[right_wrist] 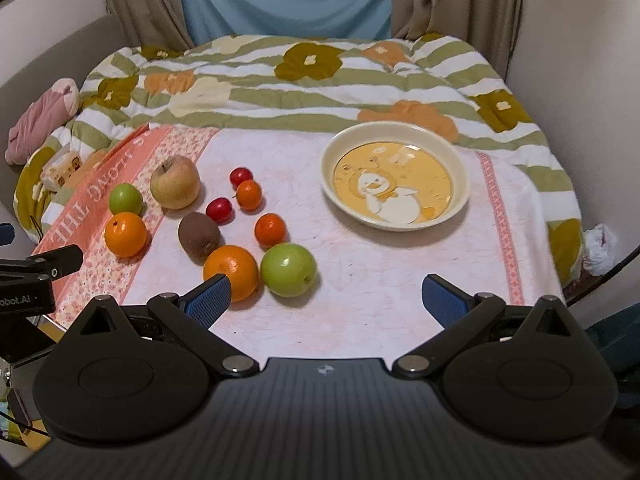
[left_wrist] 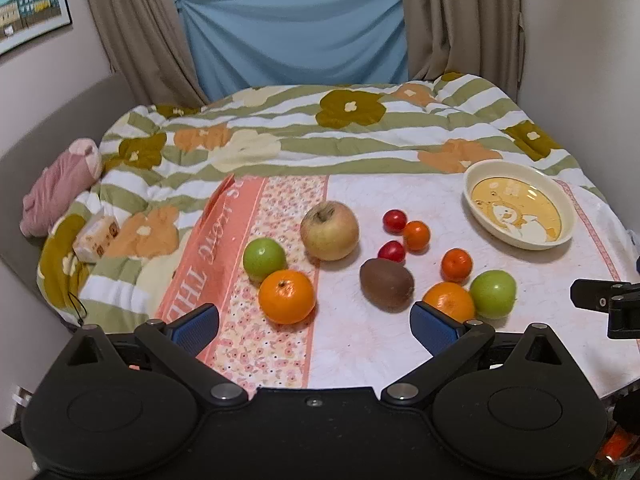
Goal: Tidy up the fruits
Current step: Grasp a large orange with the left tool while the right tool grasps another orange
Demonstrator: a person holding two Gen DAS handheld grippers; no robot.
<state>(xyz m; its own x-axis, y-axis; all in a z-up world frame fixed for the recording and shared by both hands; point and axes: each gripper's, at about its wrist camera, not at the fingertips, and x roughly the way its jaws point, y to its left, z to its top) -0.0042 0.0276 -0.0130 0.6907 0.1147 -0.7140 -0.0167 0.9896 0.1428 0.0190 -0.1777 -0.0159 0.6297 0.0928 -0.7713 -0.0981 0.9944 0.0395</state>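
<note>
Fruit lies loose on a pink cloth (left_wrist: 360, 344) spread over a bed. There is a large yellow apple (left_wrist: 329, 231), two green apples (left_wrist: 264, 259) (left_wrist: 493, 293), two oranges (left_wrist: 286, 296) (left_wrist: 449, 301), a brown kiwi (left_wrist: 386, 284), two small mandarins (left_wrist: 416, 235) (left_wrist: 456, 265) and two red cherry tomatoes (left_wrist: 394, 221) (left_wrist: 391, 251). A cream bowl (right_wrist: 460, 196) with a bear picture stands empty at the right. My left gripper (left_wrist: 316, 326) is open, low in front of the orange. My right gripper (right_wrist: 326, 300) is open, just short of the near green apple (right_wrist: 288, 269) and orange (right_wrist: 231, 265).
A striped flowered quilt (left_wrist: 304, 136) covers the bed behind the cloth. A pink soft toy (left_wrist: 60, 188) and a small patterned pack (left_wrist: 96, 238) lie at the left. Walls close both sides; curtains (left_wrist: 140, 28) and a blue sheet (left_wrist: 296, 36) hang behind. A white crumpled bag (right_wrist: 598, 246) sits at the right edge.
</note>
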